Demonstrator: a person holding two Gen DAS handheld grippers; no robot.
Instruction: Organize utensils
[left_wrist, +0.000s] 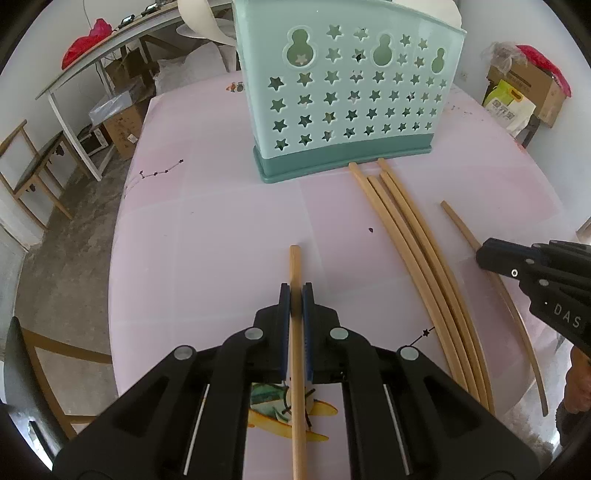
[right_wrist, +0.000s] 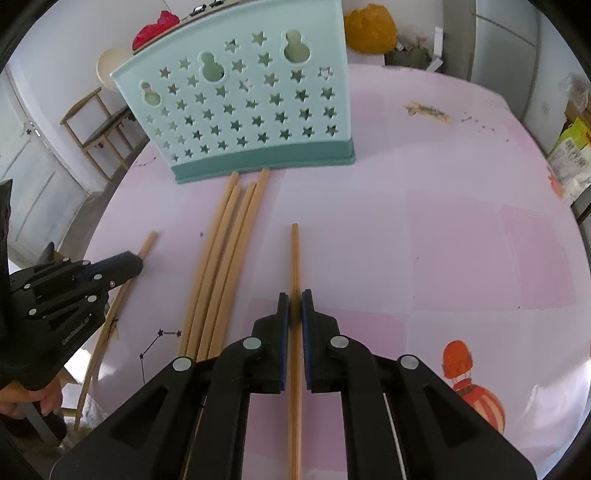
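A mint-green utensil holder (left_wrist: 347, 96) with star-shaped holes stands on the pink table; it also shows in the right wrist view (right_wrist: 243, 110). Several wooden chopsticks (left_wrist: 421, 251) lie in a bundle in front of it, seen too in the right wrist view (right_wrist: 221, 251). My left gripper (left_wrist: 295, 295) is shut on one chopstick (left_wrist: 295, 266). My right gripper (right_wrist: 294, 306) is shut on another chopstick (right_wrist: 294, 254). Each gripper shows in the other's view: the right gripper (left_wrist: 487, 254) over its chopstick, the left gripper (right_wrist: 125, 266) over its own.
The pink table (left_wrist: 221, 221) has printed drawings near its front edge. Wooden chairs (left_wrist: 33, 173) and a white desk (left_wrist: 92, 55) stand to the left, cardboard boxes (left_wrist: 524, 85) and bags to the right. An orange bag (right_wrist: 369, 27) sits behind the table.
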